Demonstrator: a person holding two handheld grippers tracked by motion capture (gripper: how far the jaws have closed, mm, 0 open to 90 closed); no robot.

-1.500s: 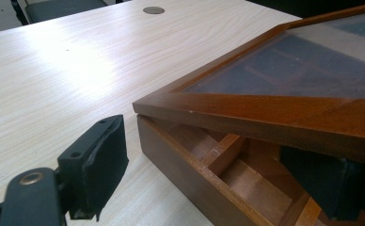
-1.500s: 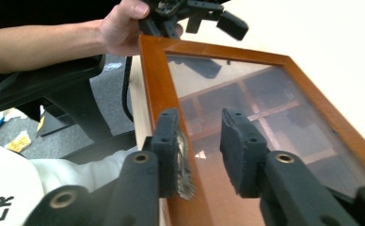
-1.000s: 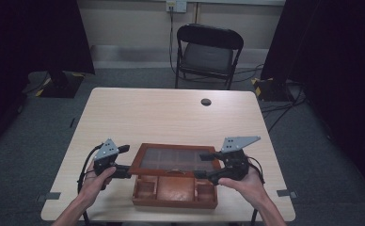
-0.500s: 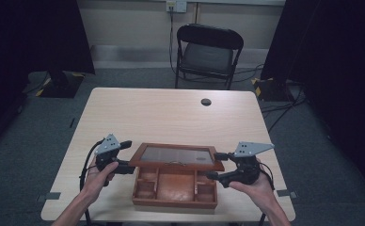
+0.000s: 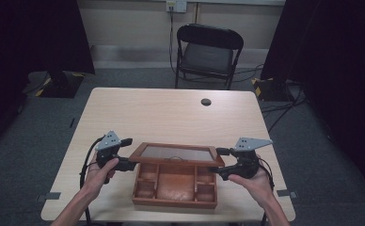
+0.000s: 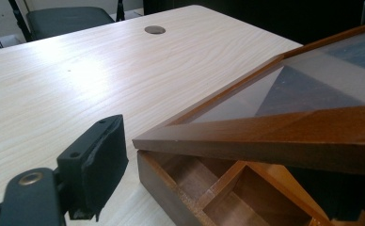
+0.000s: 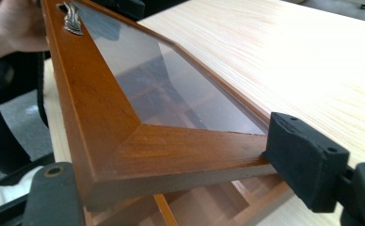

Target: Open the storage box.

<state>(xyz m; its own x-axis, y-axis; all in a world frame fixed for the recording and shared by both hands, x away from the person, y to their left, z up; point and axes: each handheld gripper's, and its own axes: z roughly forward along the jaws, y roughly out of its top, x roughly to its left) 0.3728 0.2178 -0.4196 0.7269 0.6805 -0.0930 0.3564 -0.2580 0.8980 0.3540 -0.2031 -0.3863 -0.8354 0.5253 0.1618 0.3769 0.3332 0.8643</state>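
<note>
Left hand: the person's left hand (image 5: 98,176) is in at the near edge of the table, wrapped round the left gripper (image 5: 129,153), black cable (image 5: 83,165) looping off its outer side.
Left gripper state: jaws open around the left end of the lid (image 5: 176,161). In the left gripper view its pad (image 6: 100,169) stands just off the lid's corner (image 6: 246,141), a thin gap showing; the other jaw is tucked under the wood and mostly hidden.
Right hand: the right hand (image 5: 251,181) is level with the other and carries the right gripper (image 5: 217,161), grey plate on top.
Right gripper state: clamped on the lid's right end. In the right gripper view the far pad (image 7: 303,160) presses against the frame's edge and the near jaw sits across the corner. These jaws have just been easing wider, with the frame between them.
Box: the wooden box (image 5: 171,203) sits on the near half of the table, between the two grippers, its compartments uncovered at the front.
Lid: glass-paned, wood-framed, front edge raised clear of the box and tilting up, back edge low over the box's rear. A small metal pull (image 7: 71,19) sits on the front rail.
Table: pale wood table (image 5: 171,113), bare beyond the box.
Grommet: a dark round cable hole (image 5: 206,101) near the far edge, well apart from the box.
Chair: a black folding chair (image 5: 208,52) stands behind the table, facing it.
</note>
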